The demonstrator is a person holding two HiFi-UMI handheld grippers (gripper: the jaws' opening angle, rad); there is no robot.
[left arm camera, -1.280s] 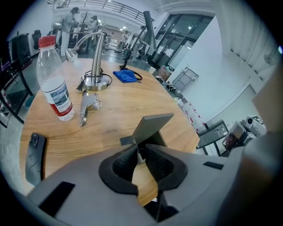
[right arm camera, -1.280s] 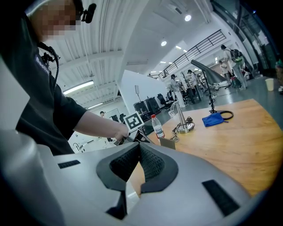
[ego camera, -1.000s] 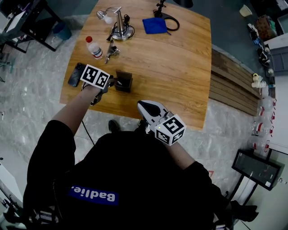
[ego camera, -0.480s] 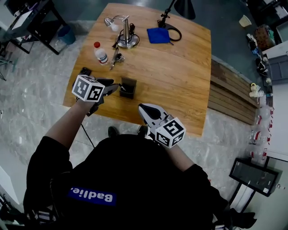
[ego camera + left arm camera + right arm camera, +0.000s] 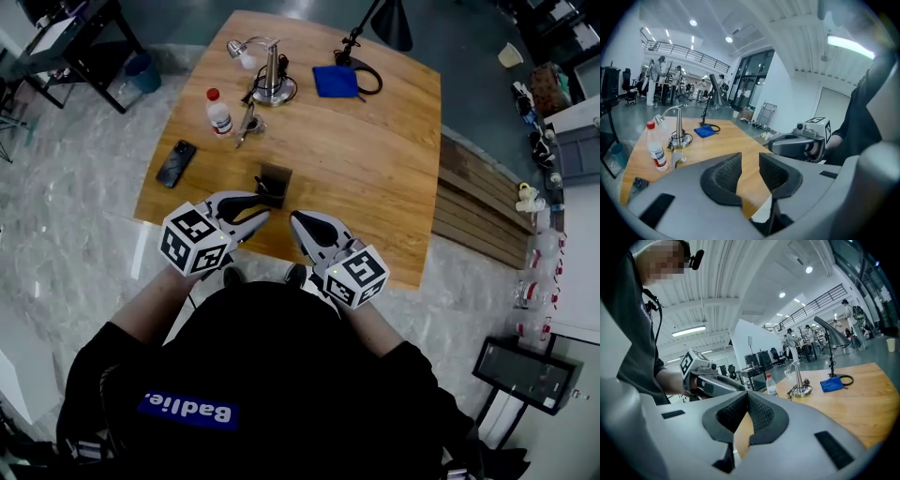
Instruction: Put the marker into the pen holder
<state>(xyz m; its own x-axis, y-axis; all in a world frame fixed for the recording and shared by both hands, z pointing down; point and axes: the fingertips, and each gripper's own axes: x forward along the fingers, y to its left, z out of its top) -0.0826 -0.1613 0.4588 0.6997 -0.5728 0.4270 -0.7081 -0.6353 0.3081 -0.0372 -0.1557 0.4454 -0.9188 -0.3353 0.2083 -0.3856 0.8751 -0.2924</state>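
The dark square pen holder (image 5: 273,184) stands on the wooden table (image 5: 375,159) near its front edge. I cannot make out the marker in any view. My left gripper (image 5: 265,207) hovers just in front of the holder, its jaws a little open with nothing between them (image 5: 750,161). Beside it on the right, my right gripper (image 5: 297,223) is shut and empty over the table's front edge (image 5: 747,397). Each gripper shows in the other's view: the right gripper (image 5: 799,143) and the left gripper (image 5: 708,380).
A black phone (image 5: 176,162) lies at the table's left edge. Further back are a plastic bottle (image 5: 219,112), a metal desk lamp (image 5: 272,82) with small metal items beside it, a blue cloth (image 5: 336,81) and a black lamp (image 5: 394,23).
My left gripper has pulled back from the pen holder's left side toward the table's front edge and now points at the holder. The right gripper has barely moved.
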